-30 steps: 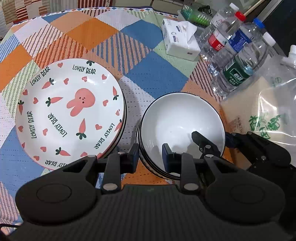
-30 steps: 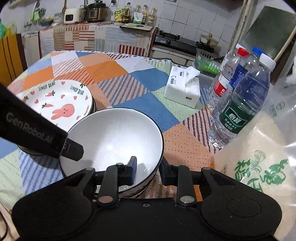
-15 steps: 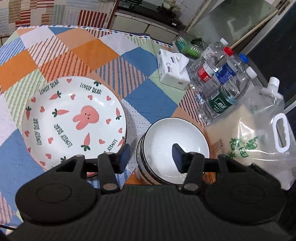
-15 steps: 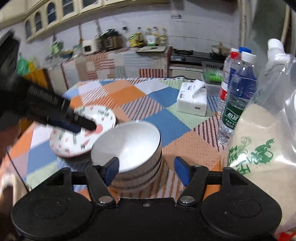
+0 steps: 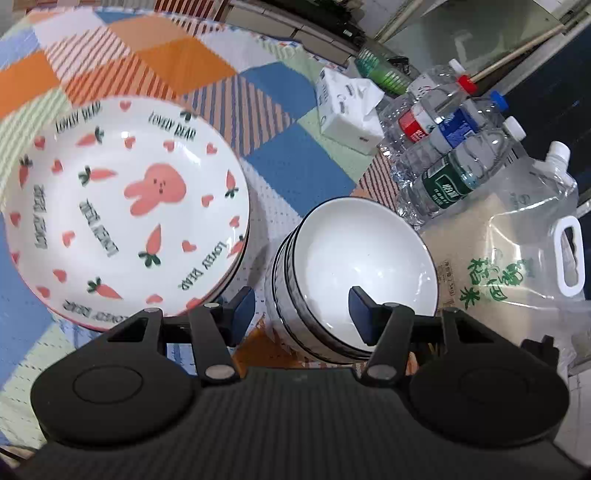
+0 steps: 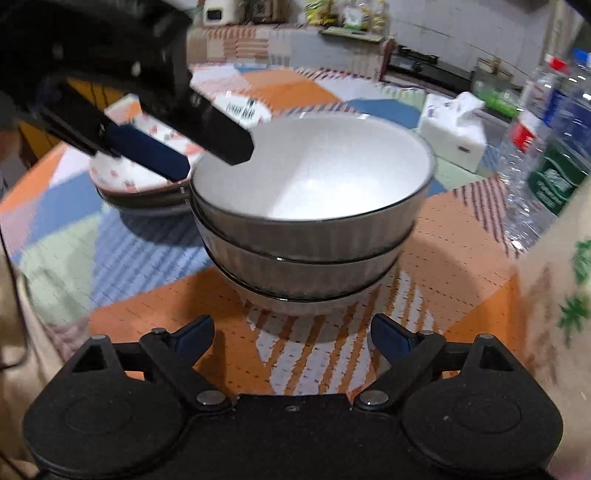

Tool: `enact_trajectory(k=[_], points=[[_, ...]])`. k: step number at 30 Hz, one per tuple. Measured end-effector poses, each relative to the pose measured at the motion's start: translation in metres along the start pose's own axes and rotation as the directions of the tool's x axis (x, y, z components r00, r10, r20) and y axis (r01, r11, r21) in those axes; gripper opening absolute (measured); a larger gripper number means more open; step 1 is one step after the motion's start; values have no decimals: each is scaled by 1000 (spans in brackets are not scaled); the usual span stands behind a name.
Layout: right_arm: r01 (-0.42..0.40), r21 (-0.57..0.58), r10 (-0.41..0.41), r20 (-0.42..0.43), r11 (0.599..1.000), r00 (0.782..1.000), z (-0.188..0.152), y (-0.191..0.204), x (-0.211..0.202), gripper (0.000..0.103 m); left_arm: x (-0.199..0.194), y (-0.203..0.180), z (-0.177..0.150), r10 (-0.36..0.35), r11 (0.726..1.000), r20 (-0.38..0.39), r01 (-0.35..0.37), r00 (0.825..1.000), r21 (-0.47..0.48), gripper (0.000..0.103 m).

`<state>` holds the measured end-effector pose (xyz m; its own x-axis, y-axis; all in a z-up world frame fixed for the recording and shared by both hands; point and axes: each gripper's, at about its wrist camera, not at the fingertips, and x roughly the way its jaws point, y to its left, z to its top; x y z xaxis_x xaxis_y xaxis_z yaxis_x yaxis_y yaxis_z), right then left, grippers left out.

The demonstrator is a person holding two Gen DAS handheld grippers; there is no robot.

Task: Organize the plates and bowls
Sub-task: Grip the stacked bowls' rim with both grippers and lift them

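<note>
A stack of three white bowls with dark rims (image 5: 354, 266) (image 6: 310, 221) stands on the patchwork tablecloth. To its left is a stack of white plates with a pink rabbit and carrots (image 5: 122, 206), partly hidden in the right wrist view (image 6: 147, 184). My left gripper (image 5: 301, 314) is open and empty, held above the near-left rim of the bowl stack. It shows in the right wrist view (image 6: 199, 151) over the stack's left rim. My right gripper (image 6: 291, 339) is open and empty, low and just in front of the bowl stack.
A tissue box (image 5: 347, 114) sits behind the bowls. Three water bottles (image 5: 454, 162) lie to the right. A clear bag of rice with a white handle (image 5: 517, 254) stands right of the bowls, near the table edge. A kitchen counter (image 6: 295, 33) is behind.
Both grippers opened and let go of the bowl. The right gripper pulled back and dropped low in front of the stack; the left gripper rose, then came closer over it.
</note>
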<state>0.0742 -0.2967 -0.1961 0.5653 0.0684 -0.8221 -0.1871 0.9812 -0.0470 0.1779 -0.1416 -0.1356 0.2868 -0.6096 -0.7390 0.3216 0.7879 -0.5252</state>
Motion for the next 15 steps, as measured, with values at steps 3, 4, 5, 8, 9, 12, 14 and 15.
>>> enact_trajectory(k=[3,4,5,8,9,12,14,15], points=[[-1,-8,1,0,1000,1000,2,1,9,94,6,5,-3,-21,1000,14,21,1000,-15,54],[-12,6,12,4,1000,1000,3,-1,11,94,6,6,-3,-41,999,23,41,999,-16,53],[-24,22,23,12,999,1000,4,-4,13,94,6,8,-3,-62,998,32,63,998,-21,53],[-5,32,3,47,999,999,5,-8,16,94,7,8,-1,-62,998,49,63,997,-5,53],[8,18,-9,58,1000,998,6,-8,17,94,8,7,-1,-54,999,53,54,997,2,53],[18,9,-19,86,1000,996,8,-6,21,95,14,8,0,-46,999,46,46,998,-7,50],[8,11,-9,102,1000,995,6,-6,21,95,19,9,-1,-49,999,33,50,998,-17,49],[4,12,-6,111,1000,994,5,-6,21,95,23,10,-1,-56,998,16,56,998,-21,48]])
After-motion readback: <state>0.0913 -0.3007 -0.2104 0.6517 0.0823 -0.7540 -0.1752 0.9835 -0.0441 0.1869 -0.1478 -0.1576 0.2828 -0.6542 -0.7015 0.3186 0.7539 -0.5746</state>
